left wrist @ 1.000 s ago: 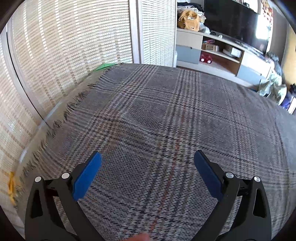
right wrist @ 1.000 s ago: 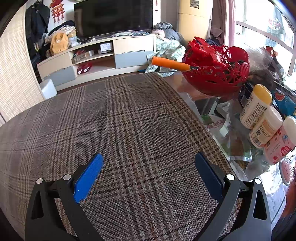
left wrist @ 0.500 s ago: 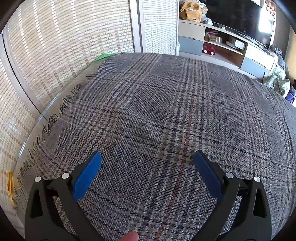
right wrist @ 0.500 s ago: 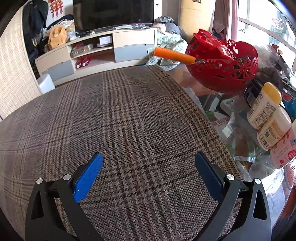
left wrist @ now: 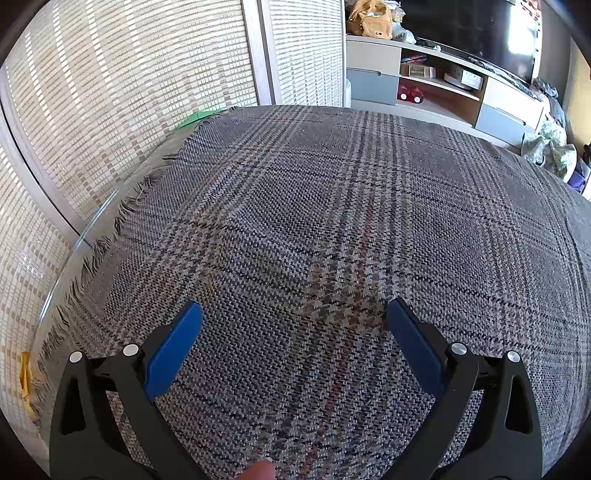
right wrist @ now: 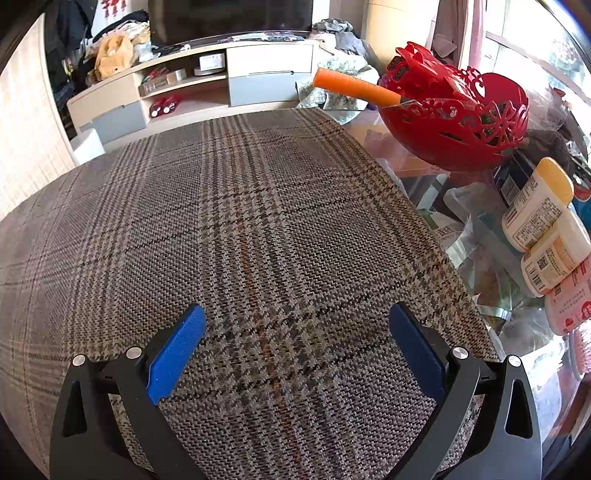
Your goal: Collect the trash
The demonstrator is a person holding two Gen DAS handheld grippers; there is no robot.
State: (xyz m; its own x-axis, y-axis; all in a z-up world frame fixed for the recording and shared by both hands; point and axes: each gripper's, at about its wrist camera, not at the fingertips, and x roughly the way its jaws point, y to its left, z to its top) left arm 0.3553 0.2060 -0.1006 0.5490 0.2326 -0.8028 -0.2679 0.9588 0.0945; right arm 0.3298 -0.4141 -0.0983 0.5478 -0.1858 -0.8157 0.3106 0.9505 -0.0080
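Both pairs of jaws stand wide apart and hold nothing: the left gripper (left wrist: 294, 325) and right gripper (right wrist: 297, 328) hover over the plaid cloth (right wrist: 229, 229) covering the tabletop. No trash shows on the cloth itself; likely scraps lie among the crinkled plastic wrappers (right wrist: 476, 251) at the right edge, near the red basket (right wrist: 458, 122) and the lotion bottles (right wrist: 539, 221). This looks like the searching step. Next, the right gripper probably needs to swing right and pick a single wrapper.

A lived-in home living room: a television (right wrist: 229, 14) above a low media cabinet (right wrist: 207, 85), woven blinds (left wrist: 129, 92), and a plaid-clothed table (right wrist: 221, 221) crowded with bottles (right wrist: 535, 210).
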